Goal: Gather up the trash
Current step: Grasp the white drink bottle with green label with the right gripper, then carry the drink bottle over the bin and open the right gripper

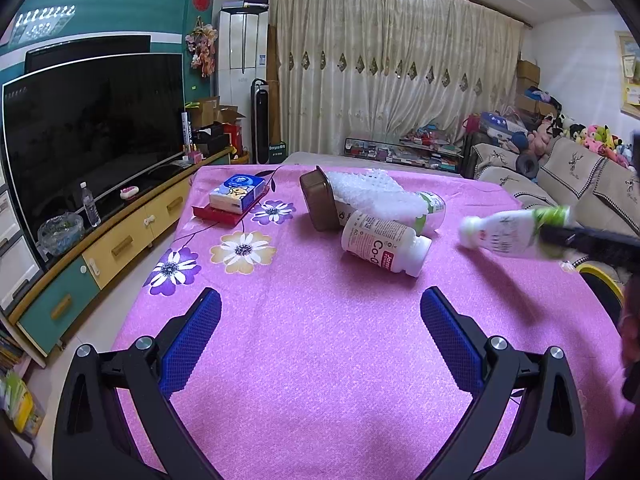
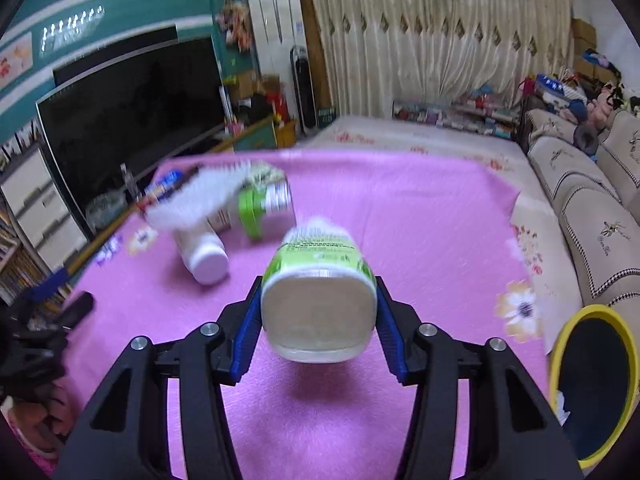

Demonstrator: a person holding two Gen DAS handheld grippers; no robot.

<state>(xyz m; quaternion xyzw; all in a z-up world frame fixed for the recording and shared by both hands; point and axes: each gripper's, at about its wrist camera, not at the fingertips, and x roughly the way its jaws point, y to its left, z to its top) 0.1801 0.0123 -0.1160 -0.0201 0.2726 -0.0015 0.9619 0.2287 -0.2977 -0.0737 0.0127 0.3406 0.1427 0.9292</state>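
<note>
Right hand-held gripper is clamped on a white plastic drink bottle with green label, blue pads pressing both flat sides near its base, bottle lifted clear of the desk under its pink flowered cloth, cap end pointing far. From the left wrist view the same bottle hangs at right, above the cloth.

Left hand-held gripper is open and empty, jaws wide, hovering over bare cloth on the near side.

Yellow-rimmed round bin sits just off the desk's near right edge, likely the drop target.

Remaining trash, far centre: white plastic supplement bottle lying on its side, brown plastic tub tipped over, white foam netting sleeve draped over another green-labelled bottle. Blue tissue pack on a red tray, far left.

Handling guess: bottle looks empty, so light, thin-walled, smooth; may slip or dent. Grip across the flat sides, mid-body. Foam sleeve soft, pinch anywhere.
</note>
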